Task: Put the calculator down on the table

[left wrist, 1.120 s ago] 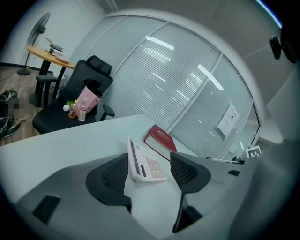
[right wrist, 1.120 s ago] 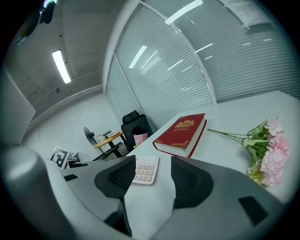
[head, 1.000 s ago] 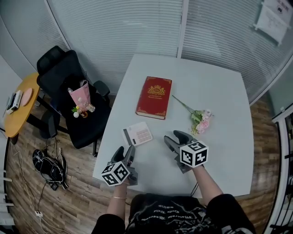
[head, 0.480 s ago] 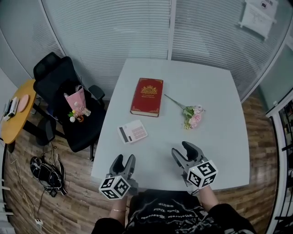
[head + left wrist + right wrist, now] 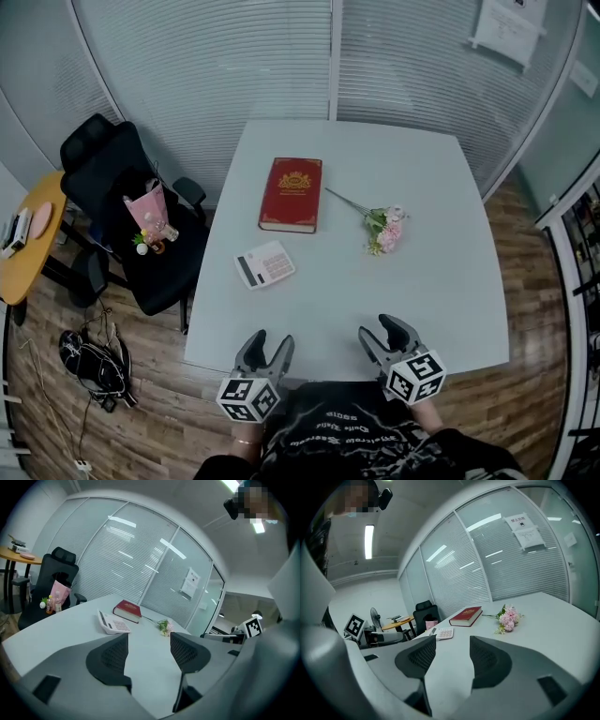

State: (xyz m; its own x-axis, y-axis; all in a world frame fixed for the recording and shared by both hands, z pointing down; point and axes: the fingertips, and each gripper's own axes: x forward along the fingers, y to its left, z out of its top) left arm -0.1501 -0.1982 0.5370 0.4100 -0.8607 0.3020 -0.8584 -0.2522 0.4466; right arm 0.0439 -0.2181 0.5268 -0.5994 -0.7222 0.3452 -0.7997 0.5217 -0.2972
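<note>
The white calculator (image 5: pixel 263 264) lies flat on the white table (image 5: pixel 422 234) near its left edge, below the red book (image 5: pixel 292 193); it also shows in the left gripper view as the calculator (image 5: pixel 111 623) and in the right gripper view as the calculator (image 5: pixel 443 633). My left gripper (image 5: pixel 266 349) hovers open and empty at the table's near edge. My right gripper (image 5: pixel 386 336) is open and empty beside it, at the near edge. Both stand well back from the calculator.
A pink flower sprig (image 5: pixel 382 228) lies right of the book. A black office chair (image 5: pixel 122 206) with a pink bag stands left of the table, an orange side table (image 5: pixel 28 244) beyond it. Shoes and cables (image 5: pixel 89 361) lie on the wooden floor.
Both grippers have drawn back toward the near table edge, away from the calculator, which stays lying on the table. The head view has pulled back and shifted.
</note>
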